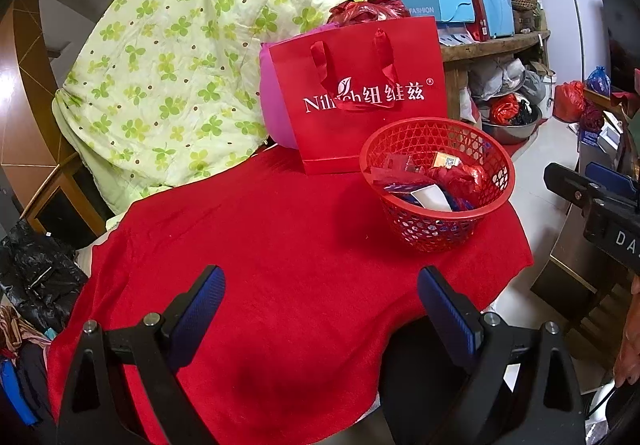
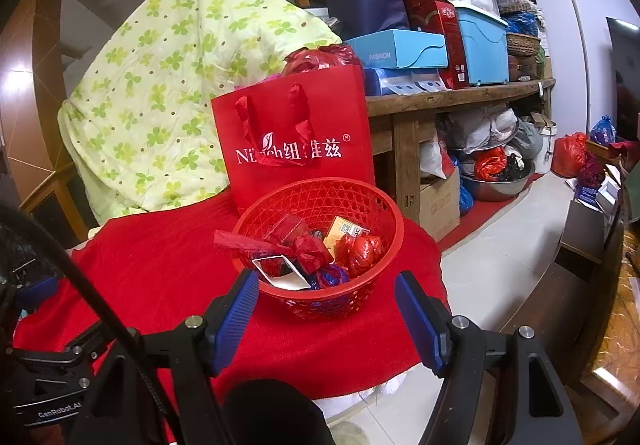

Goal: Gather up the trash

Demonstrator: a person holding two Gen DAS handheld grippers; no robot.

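A red mesh basket stands on a red cloth and holds several pieces of trash: red wrappers, a white card, a small gold box. My left gripper is open and empty, above the cloth, short of the basket and to its left. My right gripper is open and empty, just in front of the basket's near rim. It also shows at the right edge of the left wrist view.
A red paper gift bag stands right behind the basket. A green-patterned quilt lies behind on the left. A wooden bench with boxes is at the right, over a tiled floor.
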